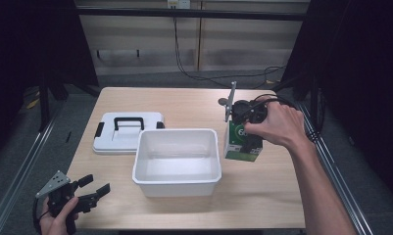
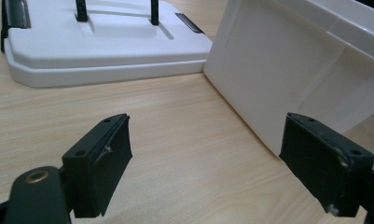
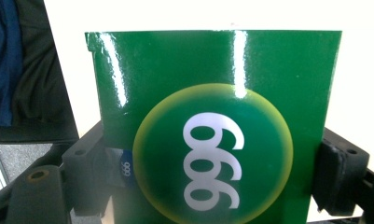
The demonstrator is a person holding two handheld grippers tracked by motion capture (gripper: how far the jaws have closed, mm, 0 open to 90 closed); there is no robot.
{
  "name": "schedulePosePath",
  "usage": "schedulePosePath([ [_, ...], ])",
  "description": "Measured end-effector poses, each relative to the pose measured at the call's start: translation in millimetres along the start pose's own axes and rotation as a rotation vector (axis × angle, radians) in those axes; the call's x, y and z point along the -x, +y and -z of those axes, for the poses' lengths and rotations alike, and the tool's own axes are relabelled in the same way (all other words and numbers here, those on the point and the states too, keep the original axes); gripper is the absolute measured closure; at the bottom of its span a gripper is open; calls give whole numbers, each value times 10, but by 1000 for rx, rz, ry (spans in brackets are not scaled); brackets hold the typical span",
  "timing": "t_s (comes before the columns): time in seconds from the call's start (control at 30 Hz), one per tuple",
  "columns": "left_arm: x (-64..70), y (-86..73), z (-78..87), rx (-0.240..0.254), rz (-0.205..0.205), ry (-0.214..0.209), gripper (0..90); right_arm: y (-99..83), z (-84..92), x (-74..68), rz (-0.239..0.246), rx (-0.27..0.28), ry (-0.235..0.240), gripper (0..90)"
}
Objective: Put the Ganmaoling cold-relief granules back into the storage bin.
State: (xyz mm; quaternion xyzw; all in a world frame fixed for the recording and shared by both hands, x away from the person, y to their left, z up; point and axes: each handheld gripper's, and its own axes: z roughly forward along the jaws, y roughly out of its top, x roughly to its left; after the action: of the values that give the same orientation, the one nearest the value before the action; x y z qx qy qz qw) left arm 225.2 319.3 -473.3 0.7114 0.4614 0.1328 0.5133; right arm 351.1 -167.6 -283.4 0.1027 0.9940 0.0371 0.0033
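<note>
Two tools at our bench: right tool (image 1: pixel 248 139) clamps the green carton (image 3: pixel 212 126) standing beside the white tub (image 1: pixel 177 183); left tool (image 1: pixel 88 191) idles open. Next, we lift it tubward.

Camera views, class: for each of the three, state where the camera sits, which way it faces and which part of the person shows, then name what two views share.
High view: above the person's side, facing forward and down on the table; both forearms, left gripper, right gripper.
Left gripper view: on the left gripper, low over the table, facing the white tub and white lid; open jaws.
Right gripper view: on the right gripper, facing the green box; jaws flank it.
Shared: high and left gripper views show tub and lid.
</note>
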Motion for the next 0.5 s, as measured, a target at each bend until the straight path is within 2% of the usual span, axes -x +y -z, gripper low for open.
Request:
schedulePosePath([
  [0.13, -2, 1, 3, 2, -1, -4, 159, 120, 42, -7, 5, -5, -2, 161],
  [0.27, -2, 0, 4, 4, -2, -5, 159, 243, 57, -5, 38, -2, -2, 161],
  [0.5, 0, 1, 5, 7, 4, -4, 159, 460, 66, -17, 60, -21, 2, 161],
])
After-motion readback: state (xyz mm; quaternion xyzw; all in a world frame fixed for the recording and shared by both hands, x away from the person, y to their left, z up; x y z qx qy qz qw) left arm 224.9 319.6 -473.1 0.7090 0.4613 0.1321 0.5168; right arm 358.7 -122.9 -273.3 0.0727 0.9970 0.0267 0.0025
